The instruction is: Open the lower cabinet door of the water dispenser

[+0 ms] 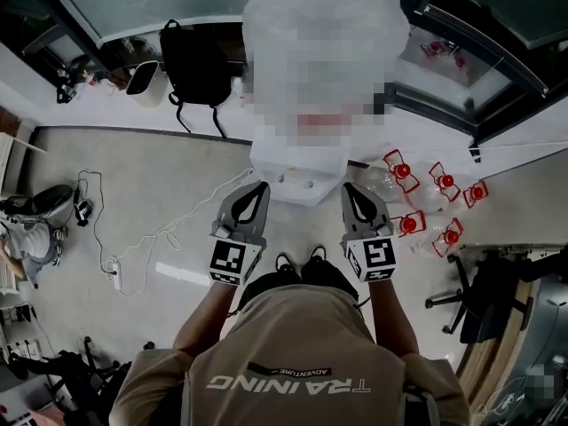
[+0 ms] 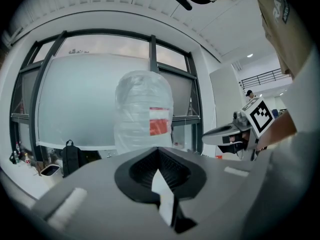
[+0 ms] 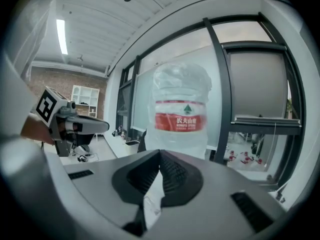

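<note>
The white water dispenser [image 1: 297, 174] stands right in front of me with a large clear bottle [image 1: 311, 7] on top. From above, its lower cabinet door is hidden. The bottle, with its red label, also fills the middle of the left gripper view [image 2: 144, 114] and the right gripper view [image 3: 180, 111]. My left gripper [image 1: 258, 187] and right gripper [image 1: 352, 188] are held side by side, pointing at the dispenser's top and just short of it. Both are shut with nothing between the jaws, and each shows in the other's view [image 2: 235, 131] [image 3: 75, 126].
A black backpack [image 1: 195, 60] and a white bin [image 1: 144, 82] sit by the window wall at the left. Several empty bottles with red caps [image 1: 426, 202] lie on the floor at the right. A power strip and cable [image 1: 114, 269] lie at the left, an office chair [image 1: 484, 300] at the right.
</note>
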